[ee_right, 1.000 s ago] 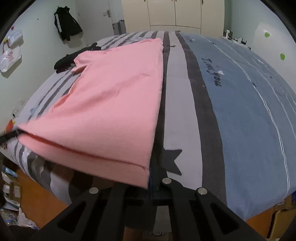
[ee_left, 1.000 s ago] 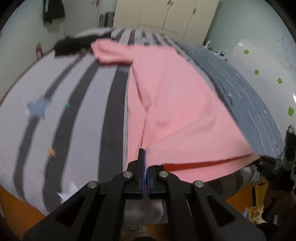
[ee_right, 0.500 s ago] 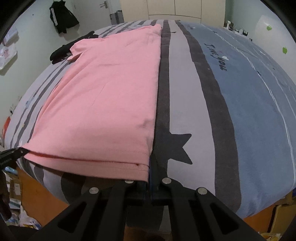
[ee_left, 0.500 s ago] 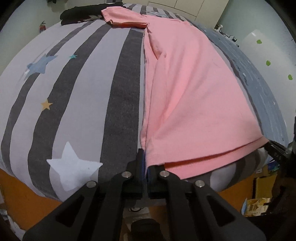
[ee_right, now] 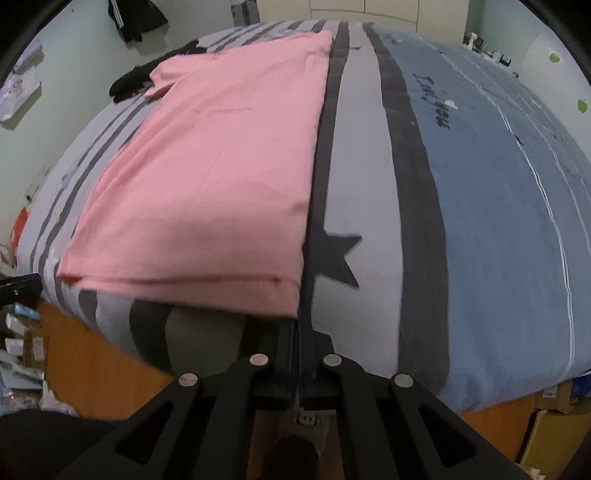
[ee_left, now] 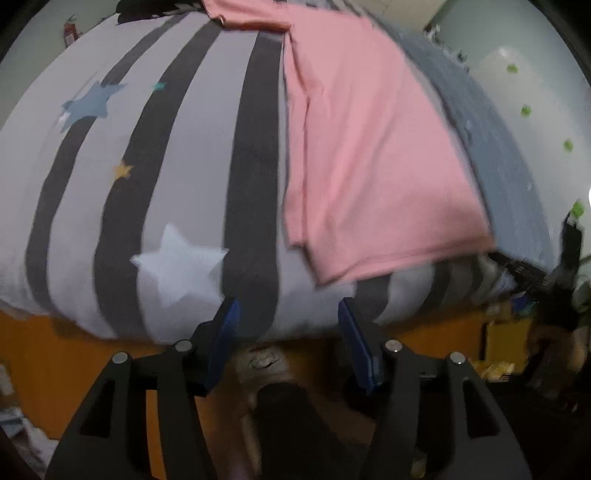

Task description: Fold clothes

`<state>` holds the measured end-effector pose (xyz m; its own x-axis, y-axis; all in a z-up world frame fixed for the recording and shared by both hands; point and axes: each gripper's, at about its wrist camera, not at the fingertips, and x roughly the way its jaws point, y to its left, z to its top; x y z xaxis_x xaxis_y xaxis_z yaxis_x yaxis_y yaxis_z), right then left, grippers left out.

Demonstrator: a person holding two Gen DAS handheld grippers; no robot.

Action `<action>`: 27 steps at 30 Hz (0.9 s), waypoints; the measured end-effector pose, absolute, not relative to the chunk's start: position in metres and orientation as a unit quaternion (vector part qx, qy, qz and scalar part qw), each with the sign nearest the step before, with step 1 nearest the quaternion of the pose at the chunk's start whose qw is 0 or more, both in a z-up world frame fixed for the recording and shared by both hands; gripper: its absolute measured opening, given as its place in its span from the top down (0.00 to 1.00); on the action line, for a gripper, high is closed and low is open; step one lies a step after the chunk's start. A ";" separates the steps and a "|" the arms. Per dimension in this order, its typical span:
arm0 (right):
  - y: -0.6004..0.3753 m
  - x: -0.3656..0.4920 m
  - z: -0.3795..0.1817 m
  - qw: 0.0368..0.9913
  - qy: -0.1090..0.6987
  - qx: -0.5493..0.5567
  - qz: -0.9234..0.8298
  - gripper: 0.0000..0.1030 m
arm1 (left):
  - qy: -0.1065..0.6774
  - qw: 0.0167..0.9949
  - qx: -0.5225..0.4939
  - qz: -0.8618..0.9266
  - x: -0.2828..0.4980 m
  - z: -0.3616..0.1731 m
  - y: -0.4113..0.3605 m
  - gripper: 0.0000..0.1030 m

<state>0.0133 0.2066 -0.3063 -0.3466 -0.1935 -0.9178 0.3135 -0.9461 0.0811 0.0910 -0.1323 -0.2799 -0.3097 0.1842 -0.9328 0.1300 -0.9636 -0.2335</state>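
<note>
Pink shirt (ee_left: 369, 147) folded lengthwise on the striped bed (ee_left: 177, 155): left view shows left gripper (ee_left: 288, 321) jaws opening, empty, below the hem; right view alone shows right gripper (ee_right: 297, 332) jaws closed at the hem corner, and partly legible dark script (ee_right: 436, 99) upper right.

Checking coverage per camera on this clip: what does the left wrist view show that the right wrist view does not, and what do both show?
Left wrist only: the white star, blue star and small orange star on the striped bedding, and the left hand-held gripper, jaws opening with nothing between them.

Right wrist only: the dark star, the lettering on the blue bedding, a black jacket hanging on the wall, and the right hand-held gripper, shut at the shirt's near corner.

Both: the folded pink T-shirt.
</note>
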 end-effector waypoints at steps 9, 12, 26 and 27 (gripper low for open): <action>0.216 -0.023 -0.264 0.117 0.031 0.498 -0.859 0.97 | -0.114 -0.023 -0.477 0.871 0.016 -0.256 -0.146 0.49; 0.206 -0.065 -0.260 0.102 0.020 0.476 -0.873 0.95 | -0.111 -0.025 -0.444 0.889 -0.041 -0.257 -0.158 0.49; 0.168 -0.223 -0.299 0.098 -0.015 0.471 -0.876 0.82 | -0.075 0.016 -0.442 0.894 -0.271 -0.307 -0.156 0.73; 0.167 -0.225 -0.301 0.102 -0.015 0.474 -0.874 0.82 | -0.058 0.017 -0.453 0.889 -0.278 -0.313 -0.152 0.86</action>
<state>-0.2246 0.1667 -0.3014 -0.5295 -0.1921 -0.8263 0.1641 -0.9788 0.1224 -0.2777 -0.1522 -0.3130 -0.5890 0.0839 -0.8038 0.0219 -0.9926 -0.1196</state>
